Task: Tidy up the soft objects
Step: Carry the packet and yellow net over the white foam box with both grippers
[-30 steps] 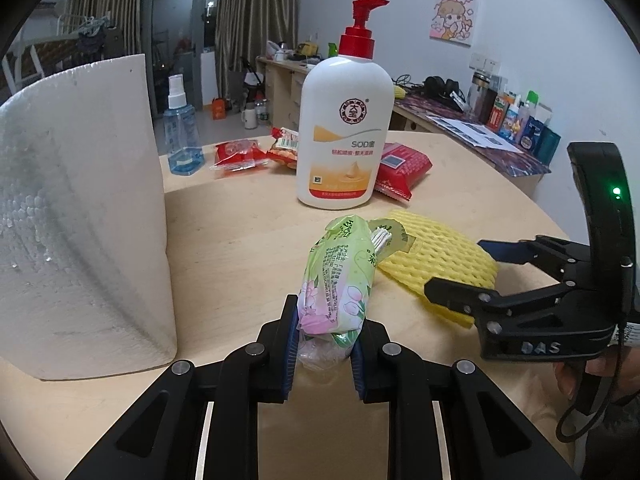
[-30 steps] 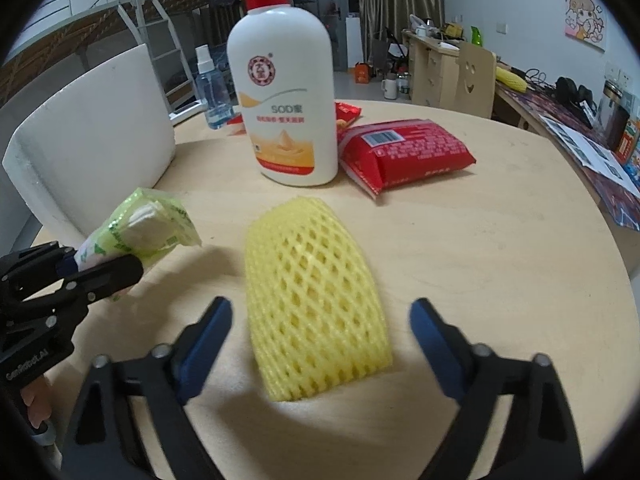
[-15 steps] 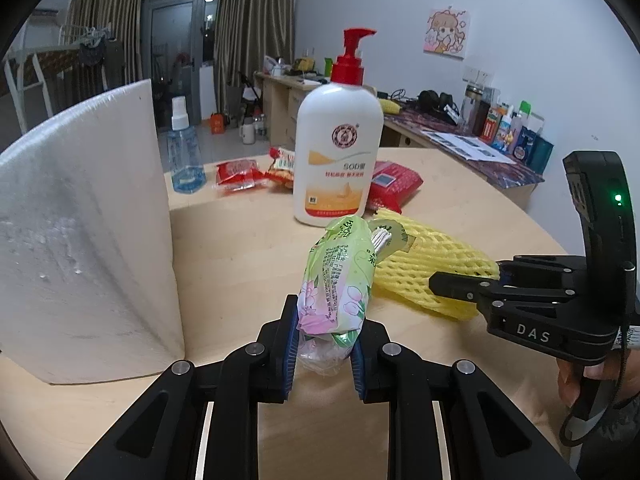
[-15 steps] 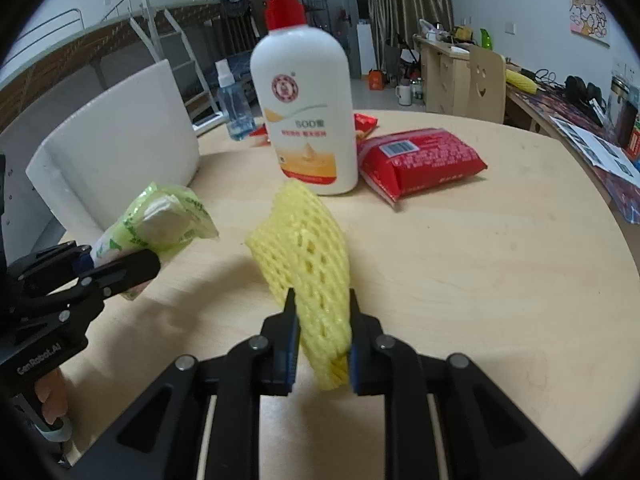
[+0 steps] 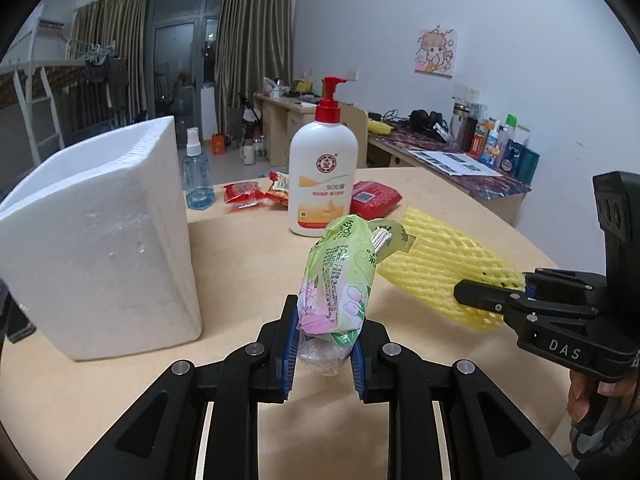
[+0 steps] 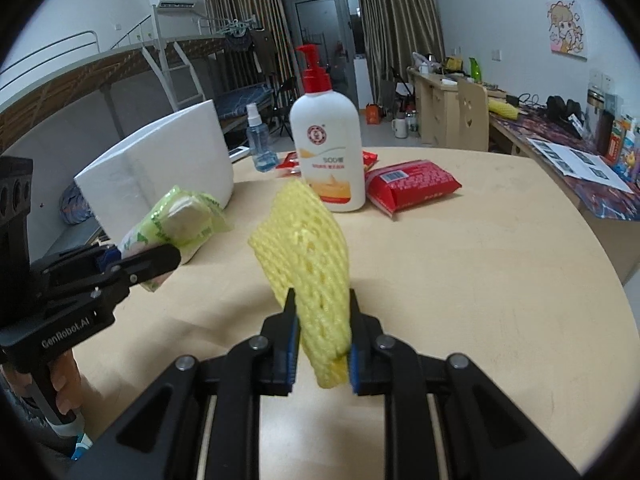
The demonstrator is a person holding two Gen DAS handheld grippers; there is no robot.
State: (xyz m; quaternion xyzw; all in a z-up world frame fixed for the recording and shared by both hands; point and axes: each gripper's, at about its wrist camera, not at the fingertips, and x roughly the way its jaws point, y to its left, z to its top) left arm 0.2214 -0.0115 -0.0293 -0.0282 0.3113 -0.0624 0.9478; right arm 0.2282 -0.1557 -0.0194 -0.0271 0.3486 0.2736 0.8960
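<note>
My left gripper (image 5: 323, 354) is shut on a green floral tissue pack (image 5: 338, 280) and holds it above the round wooden table (image 5: 248, 256). The pack also shows in the right wrist view (image 6: 176, 224). My right gripper (image 6: 322, 354) is shut on a yellow foam net (image 6: 308, 256) and holds it lifted off the table; the net shows at the right of the left wrist view (image 5: 444, 264). A white foam box (image 5: 100, 236) stands open-topped at the left, also seen in the right wrist view (image 6: 168, 160).
A white lotion pump bottle (image 5: 323, 184) stands mid-table. A red pack (image 6: 412, 186) lies to its right, small red snack packets (image 5: 256, 194) and a blue spray bottle (image 5: 197, 174) behind it. A cluttered desk (image 5: 452, 160) lines the right wall.
My right gripper closed on the yellow foam net and lifted it off the table. My left gripper, still holding the tissue pack, rose and drew back a little.
</note>
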